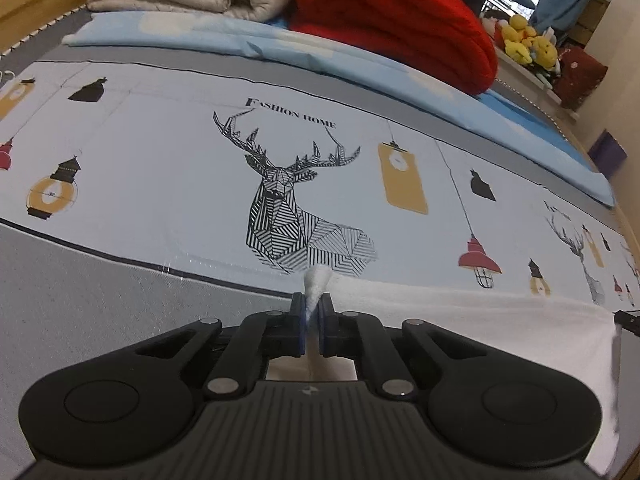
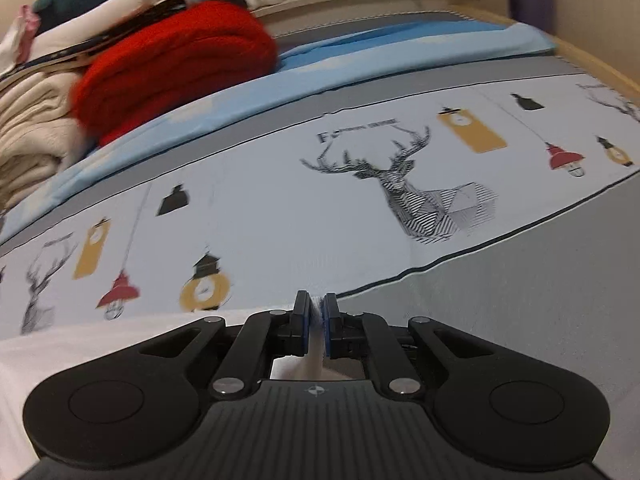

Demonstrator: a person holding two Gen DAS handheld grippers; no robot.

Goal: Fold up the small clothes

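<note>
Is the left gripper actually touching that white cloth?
Touching. The left wrist view shows the left gripper with its jaws shut on a corner of the white cloth, and a tuft of fabric sticks out past its fingertips.

Your left gripper (image 1: 313, 312), matte black linkage arms, silver pivot screws, blue finger pads, ribbed base plate; right gripper (image 2: 316, 312) identical.
</note>
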